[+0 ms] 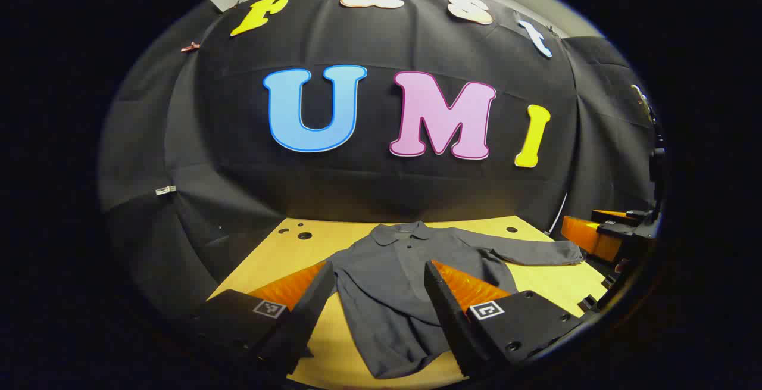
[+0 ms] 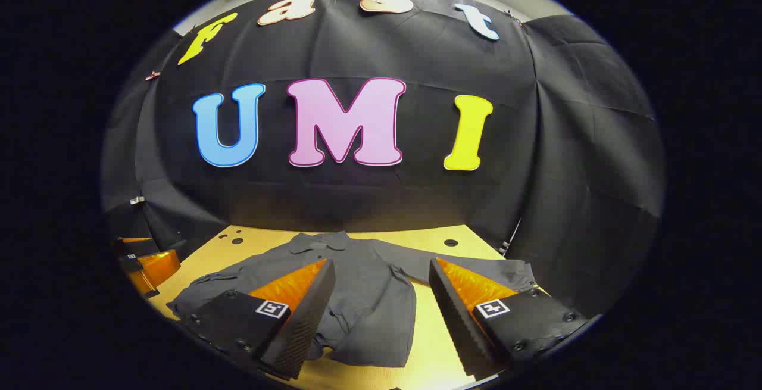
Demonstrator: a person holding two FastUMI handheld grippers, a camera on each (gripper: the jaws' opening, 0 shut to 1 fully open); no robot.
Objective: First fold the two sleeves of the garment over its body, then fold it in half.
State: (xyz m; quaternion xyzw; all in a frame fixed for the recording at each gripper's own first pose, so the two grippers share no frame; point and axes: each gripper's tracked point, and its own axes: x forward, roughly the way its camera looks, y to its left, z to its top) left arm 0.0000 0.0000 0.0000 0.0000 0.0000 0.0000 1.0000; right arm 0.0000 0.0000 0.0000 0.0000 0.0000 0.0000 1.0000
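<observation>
Currently both tools hang above the near edge of the table point(image 1: 280, 253), nothing gripped. In the left gripper view my left gripper point(image 1: 378, 295) has its fingers spread wide, with the garment point(image 1: 393, 283) lying flat in the lower centre of the frame between and beyond them. In the right gripper view my right gripper point(image 2: 381, 295) is likewise spread, the garment point(image 2: 363, 295) filling the lower centre, collar point(image 2: 324, 240) toward the far wall. It is a grey collared shirt, both sleeves out to the sides and unfolded; one sleeve point(image 1: 530, 252) runs to the right of centre in the left gripper view, toward the right gripper's fingers at the far right edge. The other sleeve point(image 2: 208, 286) reaches the lower left of the right gripper view. My judgement on handling: light, limp cloth, no stiffness, so it will sag and drag from any single pinch point, and it may slide on the smooth wooden top. Not fragile. I expect the best hold is at a cuff or the sleeve's outer end, pinching a single layer of cloth, then lifting just clear and carrying it over the body. For the later half fold, I would take the hem corners, one per tool.
</observation>
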